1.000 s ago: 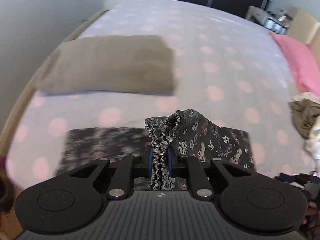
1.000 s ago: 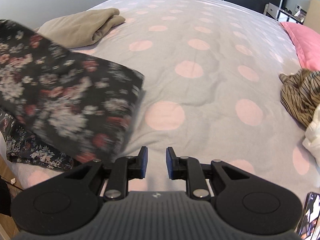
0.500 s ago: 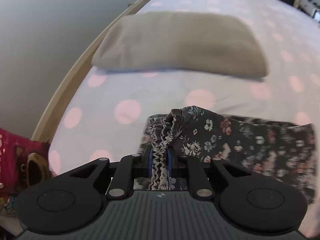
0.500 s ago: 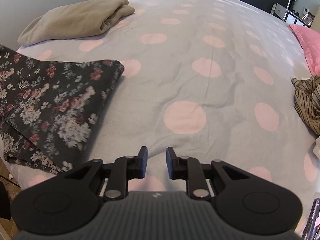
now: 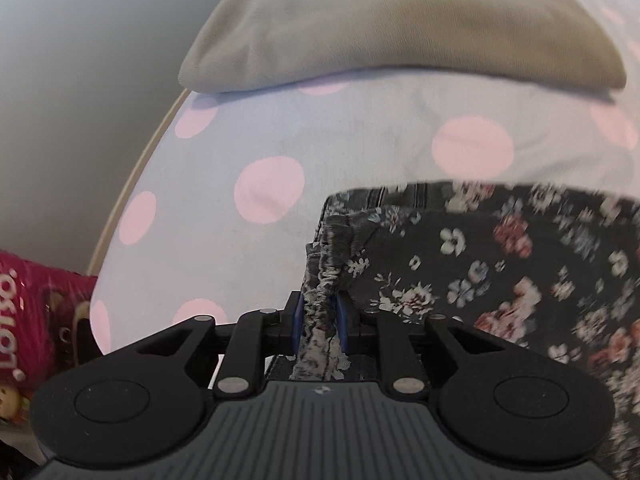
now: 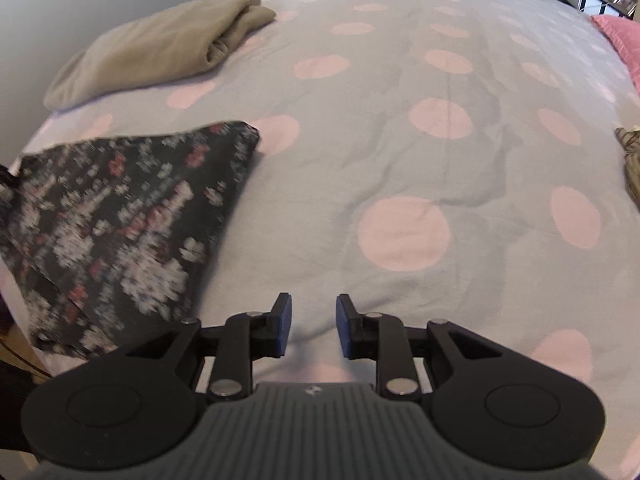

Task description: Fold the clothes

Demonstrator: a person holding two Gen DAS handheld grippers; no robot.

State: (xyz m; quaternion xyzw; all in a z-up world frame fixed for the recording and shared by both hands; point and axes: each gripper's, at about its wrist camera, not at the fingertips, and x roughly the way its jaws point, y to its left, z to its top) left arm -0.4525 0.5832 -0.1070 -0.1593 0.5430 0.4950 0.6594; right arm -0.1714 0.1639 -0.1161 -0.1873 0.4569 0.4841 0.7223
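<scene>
A dark floral garment (image 5: 500, 264) lies folded on the dotted bedsheet (image 5: 248, 152). My left gripper (image 5: 318, 316) is shut on its gathered elastic edge, low over the bed near the left side. The same garment shows in the right wrist view (image 6: 120, 216) at the left, spread flat. My right gripper (image 6: 312, 322) is open and empty, above bare sheet to the right of the garment.
A folded beige garment (image 5: 400, 28) lies beyond the floral one, also in the right wrist view (image 6: 160, 44). The bed's wooden edge (image 5: 136, 184) and a pink bag (image 5: 36, 320) are at left. A striped garment (image 6: 630, 160) and a pink pillow (image 6: 620, 36) lie at right.
My left gripper has carried the floral garment's edge leftward and forward, closer to the beige garment. The garment has settled flatter on the bed. My right gripper stays open, shifted slightly.
</scene>
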